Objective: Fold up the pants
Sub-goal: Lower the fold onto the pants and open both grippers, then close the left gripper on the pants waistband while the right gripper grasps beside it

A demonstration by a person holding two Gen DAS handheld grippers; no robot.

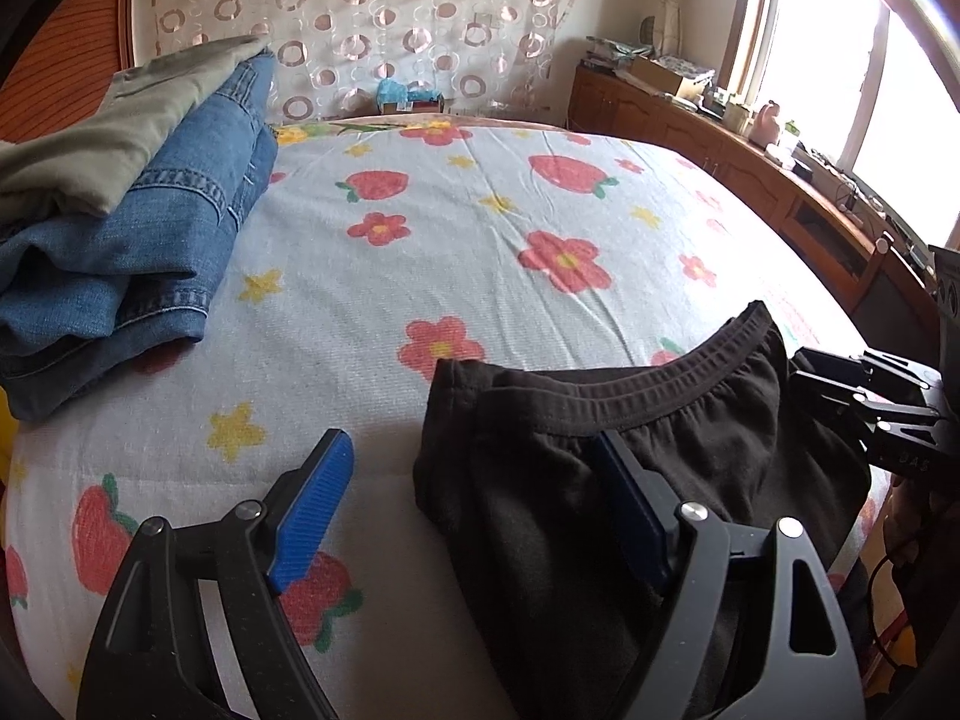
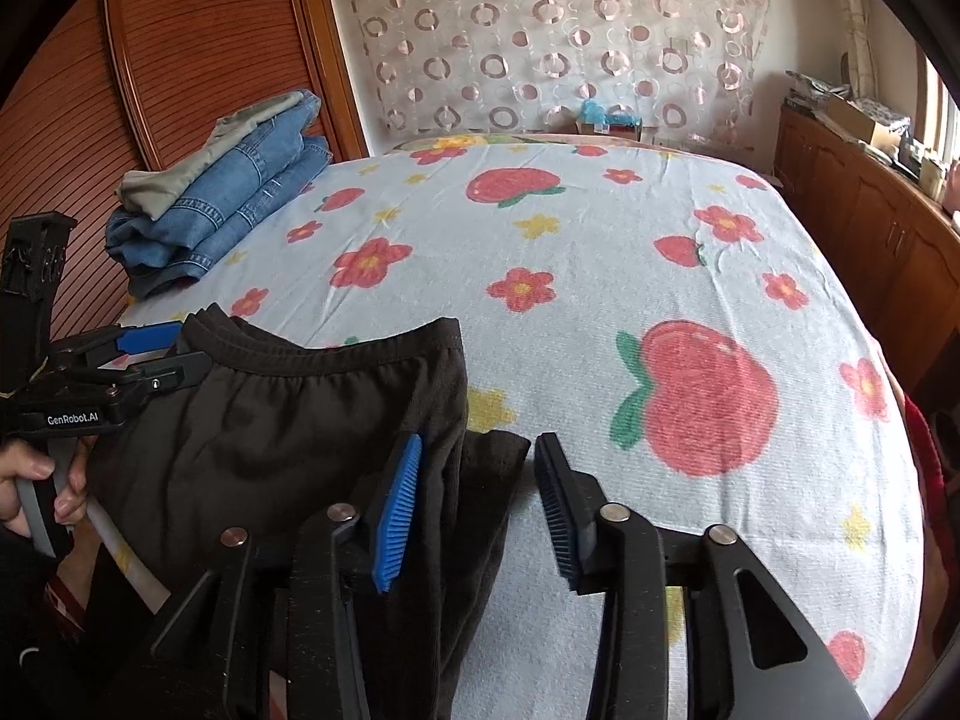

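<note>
You are holding your left gripper nearest the camera in the left wrist view, its blue-padded fingers standing wide apart; one is hovering over bare bedsheet and the other is sitting over the near left part of the black pants, with nothing pinched between them. In the right wrist view you are keeping your right gripper at the pants' right edge, its fingers parted with a gap between the pads; a fold of black cloth is lying between them, but the pads are not pressing on it.

The pants are lying at the near edge of the bed, bunched into a folded bundle. The elastic waistband is facing the far side, curving left to right across the bed, and the rest of the garment is running back toward you and dropping over the near edge, so the long axis is going near to far. Your left hand is showing at the left edge of the right wrist view, gripping the handle.

Farther off at the left, folded blue jeans are sitting in a stack with an olive garment on top. Beyond the bed, a curtain with ring patterns is hanging, and a wooden cabinet is running along the right.
</note>
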